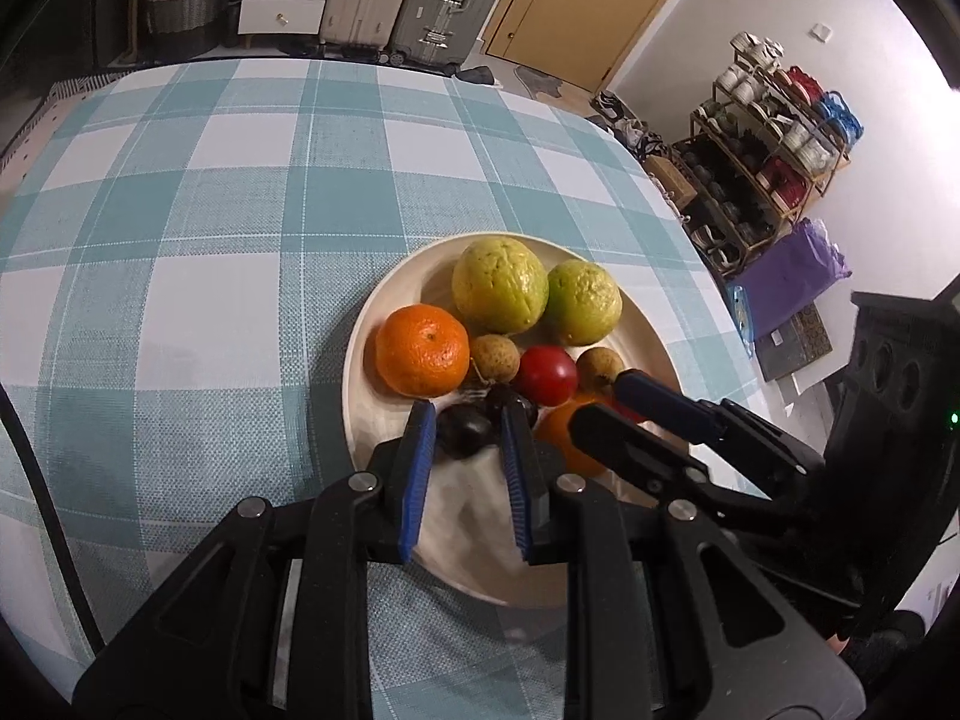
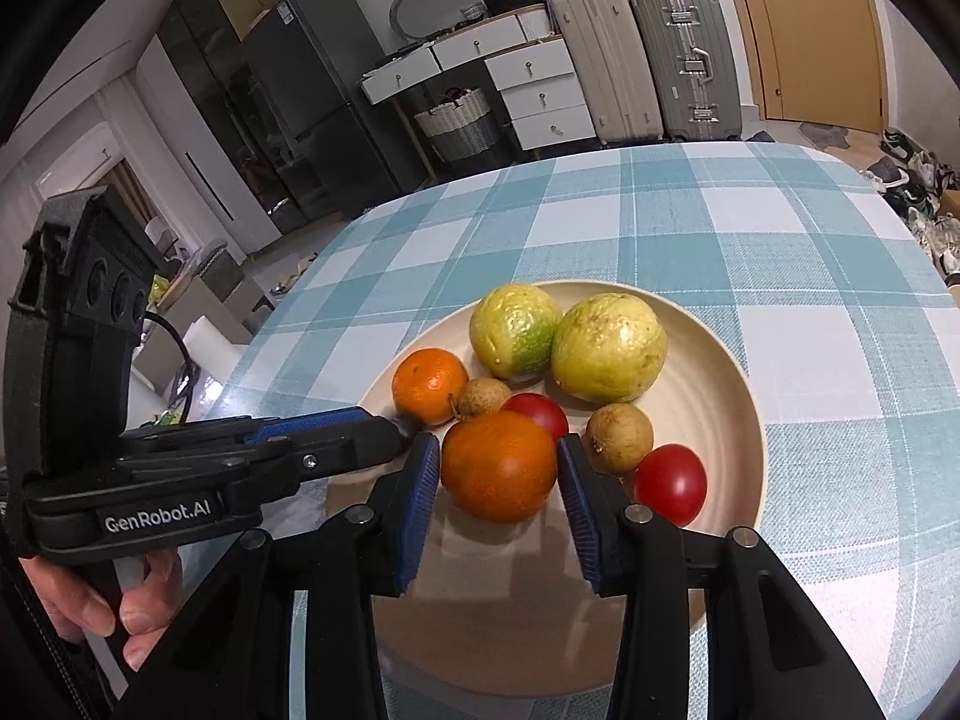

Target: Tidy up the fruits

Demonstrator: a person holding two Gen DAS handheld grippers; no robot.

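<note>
1. Two grippers work the near edge of the plate. The left gripper has its jaws drawn narrow, and a small dark fruit sits pinched between the blue pads, low over the plate.
2. The right gripper stands moderately wide. Its pads flank a large orange that rests on the plate. We see a thin gap on each side, so we read this as not pressing.
3. Outward from the tools, all on the plate:
   - a second dark fruit just beyond the left tips
   - two longans and
   - two red tomatoes and
   - a tangerine at the left
   - two guavas and, touching, at the far side
4. Progress, in our judgement: the gathering is nearly finished. We spot no loose fruit on the checked tablecloth. What is left is to set down the dark fruit and back both tools off. We cannot tell whether sorting by kind is also wanted.
5. Pose: both grippers pitch steeply down and forward. They converge from the near side, left tips close beside the right tool's left finger. A hand wraps the left gripper's handle from below, at the table's edge.
</note>
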